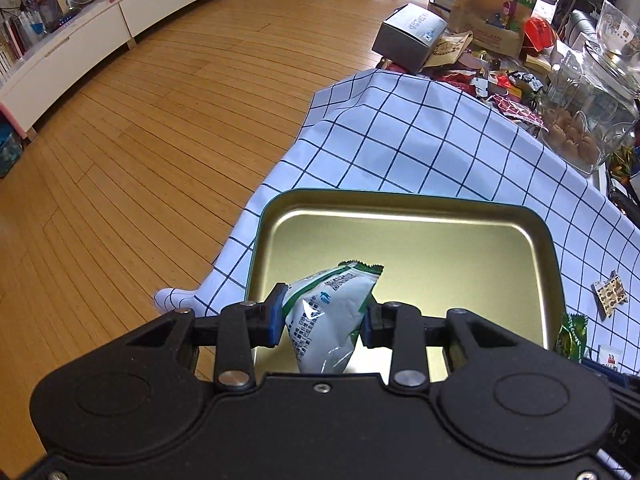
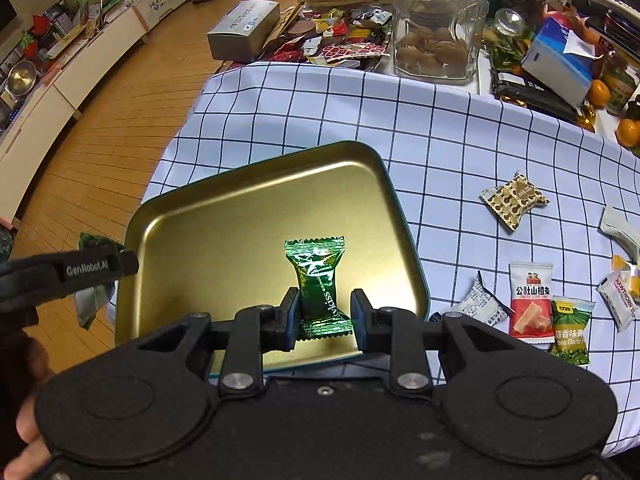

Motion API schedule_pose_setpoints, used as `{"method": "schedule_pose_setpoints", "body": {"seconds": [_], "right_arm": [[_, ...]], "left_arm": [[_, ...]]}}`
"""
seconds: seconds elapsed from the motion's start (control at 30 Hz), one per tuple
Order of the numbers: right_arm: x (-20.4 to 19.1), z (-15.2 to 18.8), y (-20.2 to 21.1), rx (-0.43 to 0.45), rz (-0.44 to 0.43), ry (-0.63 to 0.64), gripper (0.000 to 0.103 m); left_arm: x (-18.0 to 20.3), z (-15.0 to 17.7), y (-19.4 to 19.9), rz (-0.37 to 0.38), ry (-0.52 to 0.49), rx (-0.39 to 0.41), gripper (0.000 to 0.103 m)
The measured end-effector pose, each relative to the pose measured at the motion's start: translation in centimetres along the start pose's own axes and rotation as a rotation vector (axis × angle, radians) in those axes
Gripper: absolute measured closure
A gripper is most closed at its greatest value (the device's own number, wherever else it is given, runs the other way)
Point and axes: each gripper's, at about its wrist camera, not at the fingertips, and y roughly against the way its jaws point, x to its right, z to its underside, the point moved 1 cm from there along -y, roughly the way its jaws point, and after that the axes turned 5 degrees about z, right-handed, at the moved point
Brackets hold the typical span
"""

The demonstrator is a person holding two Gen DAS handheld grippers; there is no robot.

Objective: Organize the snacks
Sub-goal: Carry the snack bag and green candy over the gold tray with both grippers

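Where the right gripper (image 2: 324, 312) blocks it, the tray's (image 2: 224, 220) near rim is hidden.

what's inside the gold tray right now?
Nothing visibly rests in the gold tray: its floor shows bare. The left gripper holds a white-green packet and the right gripper a green candy over it. The near strip is hidden behind the grippers.

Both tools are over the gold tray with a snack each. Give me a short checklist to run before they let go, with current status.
1. Left tool grips the white-green packet: ok.
2. Right tool grips the green candy: ok.
3. Both snacks over the tray: ok.
4. Tray floor bare beneath them: ok.
5. Tray fully on the tablecloth: cannot tell.
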Motion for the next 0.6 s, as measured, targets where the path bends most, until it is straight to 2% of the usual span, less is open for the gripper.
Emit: {"method": "schedule_pose_setpoints", "body": {"seconds": [0.13,0.33,0.6], "right_arm": [[-0.3,-0.4,-0.5,-0.013,0.011,0.0,0.074],[-0.2,-0.7,-0.9,-0.026,0.021,-0.007,0.074],[-0.3,-1.0,-1.0,-0.026,0.026,-0.006,0.074]], "left_arm": [[-0.4,0.0,-0.1,0.018,0.011,-0.004,0.059],[-0.5,0.0,0.6,0.095,0.024,0.006,0.059],[-0.1,0.0,0.9,0.111,0.002,0.025,0.058]]}}
